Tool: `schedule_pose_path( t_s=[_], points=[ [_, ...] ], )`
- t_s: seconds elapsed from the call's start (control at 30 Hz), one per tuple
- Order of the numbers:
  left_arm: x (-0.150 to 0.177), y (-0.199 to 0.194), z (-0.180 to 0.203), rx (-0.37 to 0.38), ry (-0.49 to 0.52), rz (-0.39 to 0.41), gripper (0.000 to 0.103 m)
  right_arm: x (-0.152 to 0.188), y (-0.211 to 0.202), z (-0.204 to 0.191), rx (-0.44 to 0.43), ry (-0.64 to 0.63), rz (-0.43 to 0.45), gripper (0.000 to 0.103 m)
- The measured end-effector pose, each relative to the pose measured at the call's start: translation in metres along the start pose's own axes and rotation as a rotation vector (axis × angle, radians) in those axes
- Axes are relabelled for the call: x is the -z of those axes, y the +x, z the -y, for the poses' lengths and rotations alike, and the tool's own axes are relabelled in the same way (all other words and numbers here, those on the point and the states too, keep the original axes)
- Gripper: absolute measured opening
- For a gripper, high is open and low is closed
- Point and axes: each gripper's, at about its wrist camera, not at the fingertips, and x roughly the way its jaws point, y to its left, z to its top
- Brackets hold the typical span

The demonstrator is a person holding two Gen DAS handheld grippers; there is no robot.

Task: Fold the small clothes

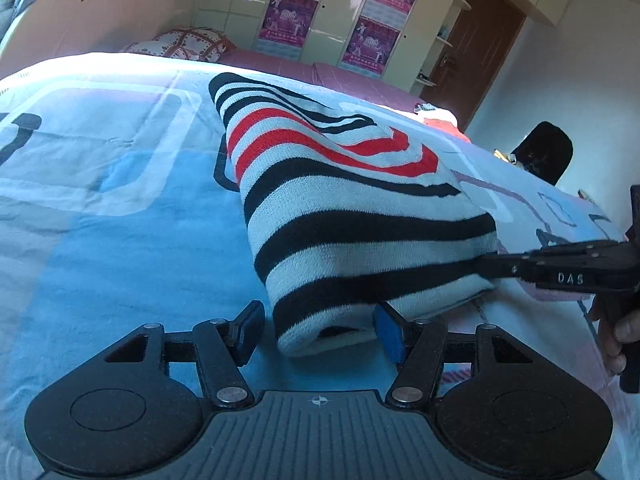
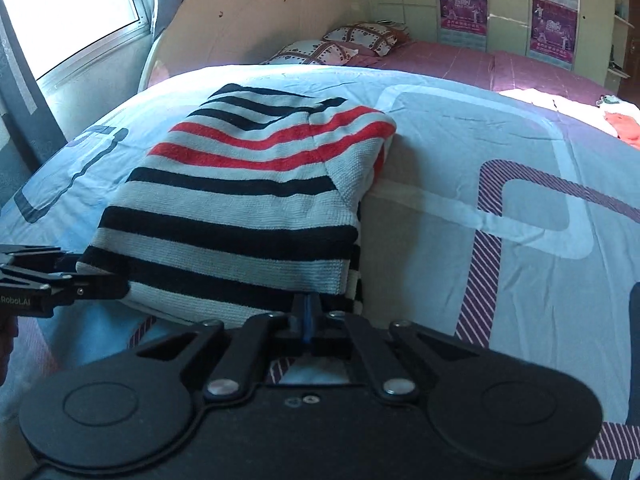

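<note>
The left gripper (image 1: 318, 332) stands wide, its fingers either side of the near corner of the striped sweater (image 1: 352, 216) — the blue-padded finger (image 1: 390, 334) touches the folded edge, the other sits just clear. The sweater, folded in black, white and red bands, lies on the pale blue bedspread (image 1: 100, 208) straight ahead of both claws. The right gripper (image 2: 306, 316) is pinched narrow on the sweater's near hem — cloth caught between its pads. Beyond, patterned pillows (image 2: 340, 42) rest by the headboard.

Sweater (image 2: 240, 208) edge inside right gripper (image 2: 307, 316)
</note>
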Motion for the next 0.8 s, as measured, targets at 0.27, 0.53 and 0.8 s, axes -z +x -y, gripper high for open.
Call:
schedule_pose_path(
  t_s=[0.27,0.53,0.8],
  points=[
    [0.049,-0.079,0.019,-0.207,0.134,0.073,0.102,0.036,-0.073,0.0,0.162,0.134,0.101,0.065],
    [0.068,-0.156,0.061,-0.259,0.104,0.176,0.103,0.073,-0.162,-0.044,0.108,0.171,0.284,0.102],
    [0.101,-0.231,0.12,-0.254,0.125,0.277,0.103,0.132,-0.244,-0.081,0.204,0.141,0.321,0.102]
  ],
)
